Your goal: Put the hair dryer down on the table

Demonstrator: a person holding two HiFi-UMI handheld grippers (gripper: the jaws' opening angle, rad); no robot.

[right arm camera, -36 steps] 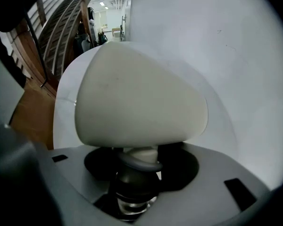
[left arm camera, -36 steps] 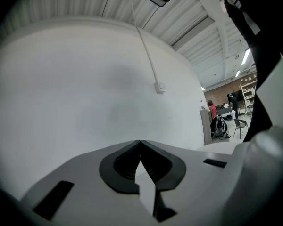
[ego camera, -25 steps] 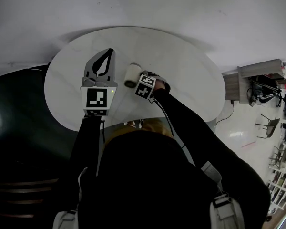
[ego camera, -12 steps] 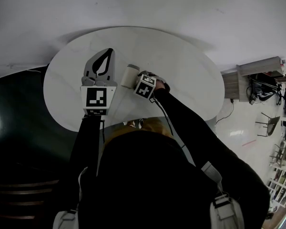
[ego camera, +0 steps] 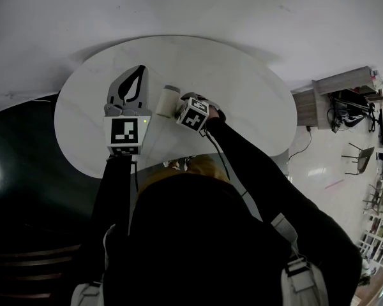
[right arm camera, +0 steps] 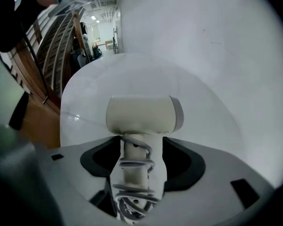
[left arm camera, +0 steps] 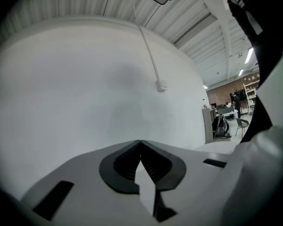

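The cream hair dryer (right arm camera: pixel 141 114) lies on the round white table (right arm camera: pixel 203 140), its cord wound round the handle. My right gripper (right arm camera: pixel 140 145) is open, with a jaw on each side of the handle and a gap showing on both sides. In the head view the hair dryer (ego camera: pixel 168 101) rests just past the right gripper (ego camera: pixel 180 107), near the table's (ego camera: pixel 242 94) middle. My left gripper (ego camera: pixel 140 75) hovers to the left of the dryer, shut and empty. In its own view the left gripper (left arm camera: pixel 140 147) has its jaw tips meeting and faces a white wall.
The table's near edge is right in front of the person's body. A dark floor (ego camera: pixel 19 164) lies to the left, and a cabinet (ego camera: pixel 335 91) and chairs (ego camera: pixel 360 161) stand off to the right. A wooden stair railing (right arm camera: pixel 47 55) shows at the left of the right gripper view.
The hair dryer and right gripper have edged slightly left, towards the left gripper. The left gripper has barely moved.
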